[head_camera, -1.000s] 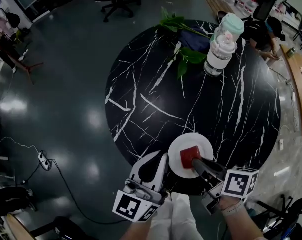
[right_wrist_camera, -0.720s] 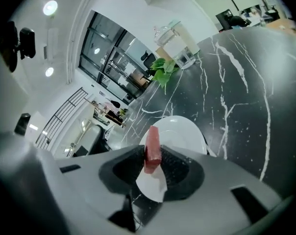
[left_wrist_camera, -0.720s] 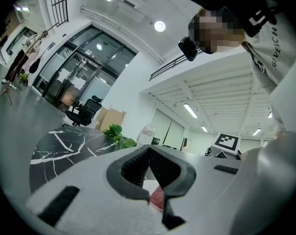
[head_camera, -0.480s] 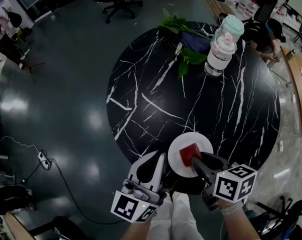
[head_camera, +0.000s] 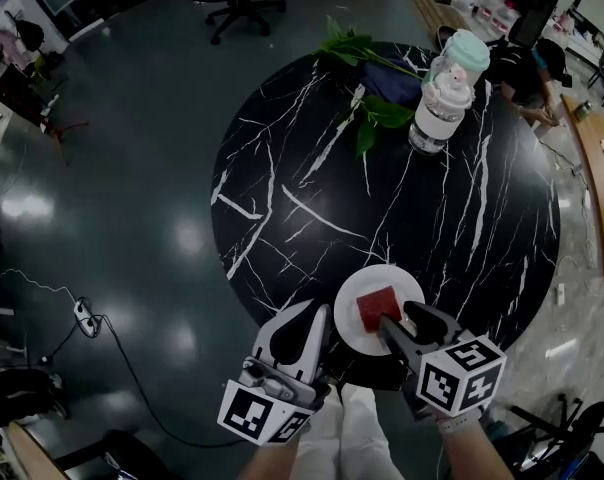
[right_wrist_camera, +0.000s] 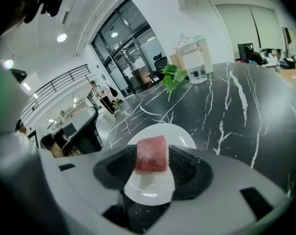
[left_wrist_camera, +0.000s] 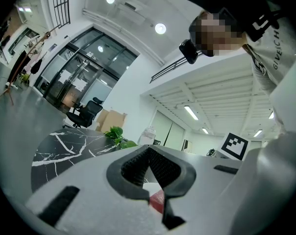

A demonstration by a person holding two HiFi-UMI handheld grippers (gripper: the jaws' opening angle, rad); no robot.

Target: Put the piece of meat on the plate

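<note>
Right gripper [head_camera: 399,316], jaws just opened, straddles the red cube of meat [head_camera: 372,308] without pressing it. The meat lies on the small round white plate [head_camera: 382,276] at the black marble table's [head_camera: 382,198] near edge. Left gripper [head_camera: 320,313] is clenched empty beside the plate.

Plate [head_camera: 404,286] at table's [head_camera: 312,178] 6 o'clock edge, meat [head_camera: 375,310] on it; bottle [head_camera: 444,98] at 1 o'clock, leaves [head_camera: 367,108] at 12.
</note>
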